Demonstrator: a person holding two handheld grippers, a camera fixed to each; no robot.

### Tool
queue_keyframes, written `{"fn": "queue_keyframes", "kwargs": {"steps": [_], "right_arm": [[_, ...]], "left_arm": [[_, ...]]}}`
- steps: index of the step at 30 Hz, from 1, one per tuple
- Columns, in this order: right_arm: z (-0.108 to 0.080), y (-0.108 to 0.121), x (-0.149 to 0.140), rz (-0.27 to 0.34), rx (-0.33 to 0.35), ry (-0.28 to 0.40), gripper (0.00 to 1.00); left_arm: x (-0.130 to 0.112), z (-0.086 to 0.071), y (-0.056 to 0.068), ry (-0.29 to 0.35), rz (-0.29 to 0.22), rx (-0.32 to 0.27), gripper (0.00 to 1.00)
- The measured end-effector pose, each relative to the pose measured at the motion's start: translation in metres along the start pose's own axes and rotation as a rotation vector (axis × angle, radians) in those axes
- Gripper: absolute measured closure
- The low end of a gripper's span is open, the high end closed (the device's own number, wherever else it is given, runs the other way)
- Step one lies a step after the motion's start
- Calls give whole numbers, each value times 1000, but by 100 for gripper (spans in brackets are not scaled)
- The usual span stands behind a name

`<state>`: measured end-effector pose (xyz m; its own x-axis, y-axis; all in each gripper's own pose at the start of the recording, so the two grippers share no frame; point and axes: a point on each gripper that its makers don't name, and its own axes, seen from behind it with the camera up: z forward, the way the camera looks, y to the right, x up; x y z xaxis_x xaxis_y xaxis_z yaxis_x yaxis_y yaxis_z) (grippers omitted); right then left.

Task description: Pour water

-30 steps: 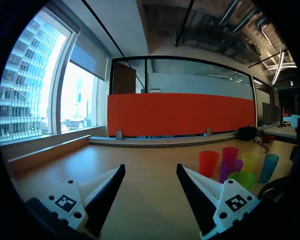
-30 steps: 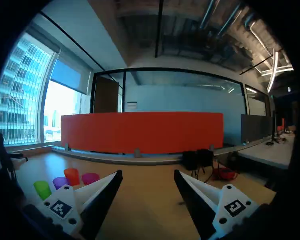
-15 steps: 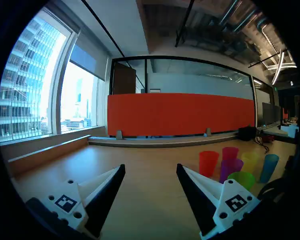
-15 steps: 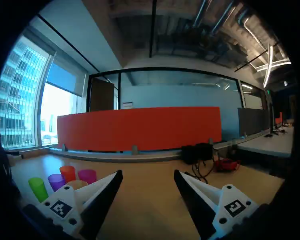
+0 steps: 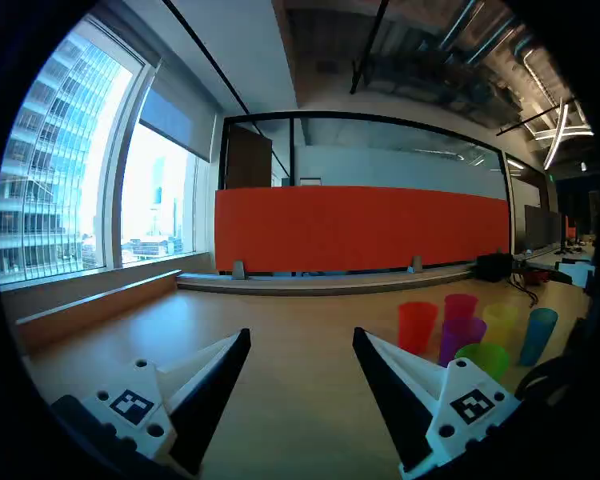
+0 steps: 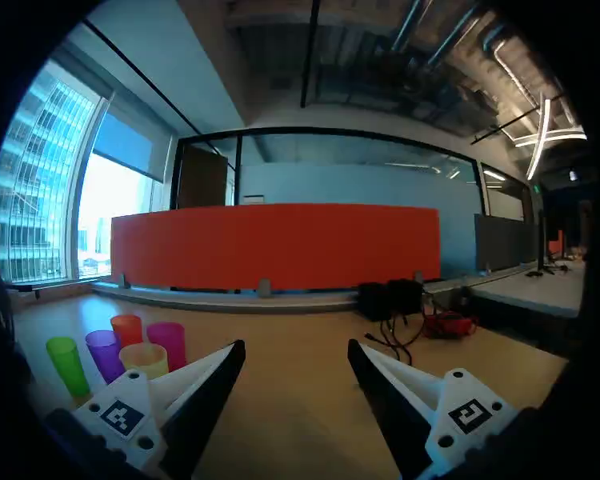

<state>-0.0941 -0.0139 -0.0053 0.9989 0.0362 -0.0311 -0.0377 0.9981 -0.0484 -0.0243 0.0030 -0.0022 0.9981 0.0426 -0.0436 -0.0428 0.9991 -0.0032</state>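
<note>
Pale wooden tabletop [image 5: 300, 416] stretches beneath both tools toward a long orange partition [image 5: 360, 228] topped with glass.

The left tool [image 5: 300, 331] is released, its two fingers spread wide over bare wood with nothing between them. At about three o'clock from it stands a tight cluster of upright cups: a red cup [image 5: 417, 326], a purple cup [image 5: 461, 336], a pink cup [image 5: 460, 306], a yellow cup [image 5: 500, 322], a green cup [image 5: 482, 358] and a blue cup [image 5: 538, 334]. Whether any holds water cannot be told. Tall windows [image 5: 52, 192] fill the ten o'clock side.

The right tool [image 6: 295, 343] is also released and grips nothing. In the right gripper view the cups sit at about nine o'clock, just beyond its finger. At one o'clock, dark bags [image 6: 388, 298] rest near the partition's foot.
</note>
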Motion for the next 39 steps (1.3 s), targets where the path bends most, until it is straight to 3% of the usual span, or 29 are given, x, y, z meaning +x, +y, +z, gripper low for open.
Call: {"fn": "queue_keyframes", "kwargs": {"steps": [39], "right_arm": [[1,-1,-5,-14,0,-19,1]], "left_arm": [[-1,0,-1,0,0,0,5]]}}
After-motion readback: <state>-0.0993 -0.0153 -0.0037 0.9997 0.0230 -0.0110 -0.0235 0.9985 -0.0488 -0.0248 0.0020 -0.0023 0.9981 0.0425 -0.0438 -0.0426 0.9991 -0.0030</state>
